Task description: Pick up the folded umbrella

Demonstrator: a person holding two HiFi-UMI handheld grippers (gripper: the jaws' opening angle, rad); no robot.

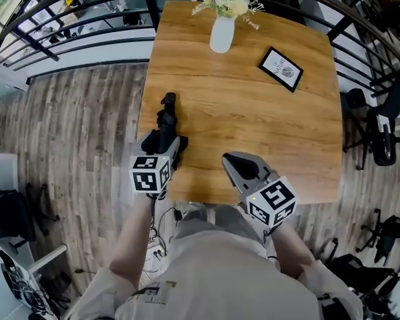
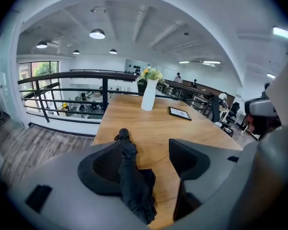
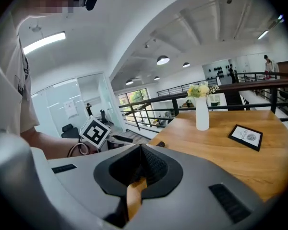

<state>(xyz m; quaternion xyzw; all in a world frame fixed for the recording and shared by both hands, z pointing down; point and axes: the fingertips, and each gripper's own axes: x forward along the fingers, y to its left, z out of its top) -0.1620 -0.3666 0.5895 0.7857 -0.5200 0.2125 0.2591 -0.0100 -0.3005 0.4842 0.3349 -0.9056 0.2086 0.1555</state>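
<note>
The folded black umbrella (image 1: 167,120) lies lengthwise on the wooden table (image 1: 253,125) near its left edge, handle end pointing away from me. My left gripper (image 1: 163,147) is over its near end with the jaws wide apart. In the left gripper view the umbrella (image 2: 127,171) sits between the jaws against the left finger (image 2: 103,169), with a gap to the right finger (image 2: 187,159). My right gripper (image 1: 231,160) hovers over the table's near edge to the right of the umbrella. Its jaws (image 3: 140,150) are shut with nothing in them.
A white vase with flowers (image 1: 222,33) stands at the far end of the table, and a black-framed picture (image 1: 281,69) lies to its right. A dark railing (image 1: 73,19) runs behind the table. Office chairs (image 1: 383,139) stand to the right on the floor.
</note>
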